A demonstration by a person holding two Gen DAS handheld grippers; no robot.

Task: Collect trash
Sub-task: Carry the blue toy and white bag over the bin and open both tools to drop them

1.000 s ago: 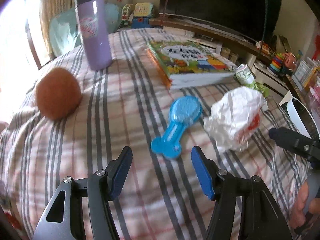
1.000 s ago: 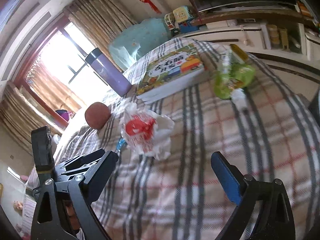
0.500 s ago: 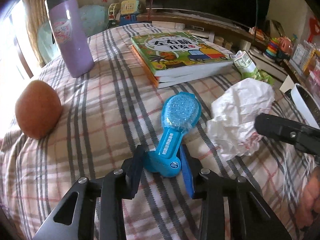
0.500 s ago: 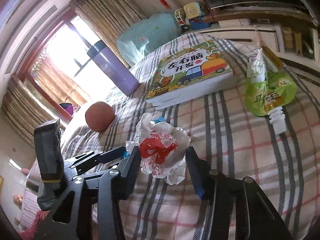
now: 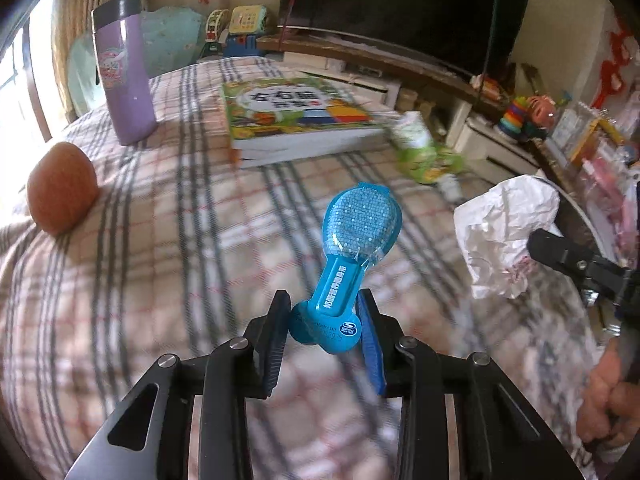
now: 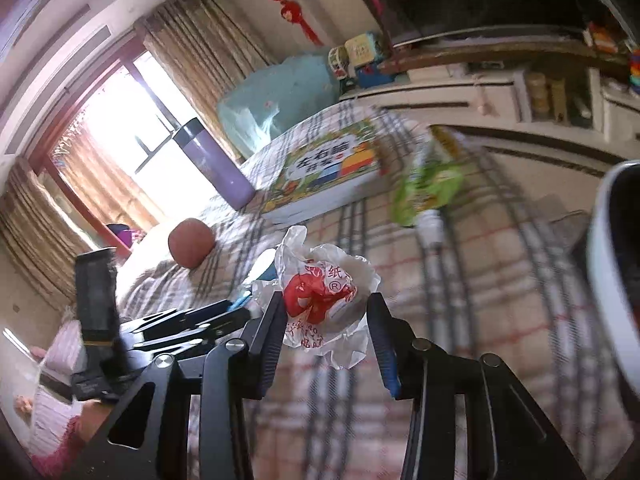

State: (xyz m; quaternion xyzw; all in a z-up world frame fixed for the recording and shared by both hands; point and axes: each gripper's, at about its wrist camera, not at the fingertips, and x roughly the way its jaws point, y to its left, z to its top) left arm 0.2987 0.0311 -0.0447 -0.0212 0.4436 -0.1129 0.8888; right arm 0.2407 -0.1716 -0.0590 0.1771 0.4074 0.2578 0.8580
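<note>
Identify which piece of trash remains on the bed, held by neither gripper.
The green drink pouch, lying beside the book. The blue wrapper and crumpled white wrapper are each clamped in a gripper.

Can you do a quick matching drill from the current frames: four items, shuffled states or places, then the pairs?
Items:
1. blue plastic package
2. crumpled wrapper
3. purple flask
4. green pouch

States:
A. stands upright on the bedspread
B. gripped in the right claw
C. lies just past the book
D. gripped by its handle end in the left claw

Pairs: 1-D, 2-B, 3-A, 4-C
</note>
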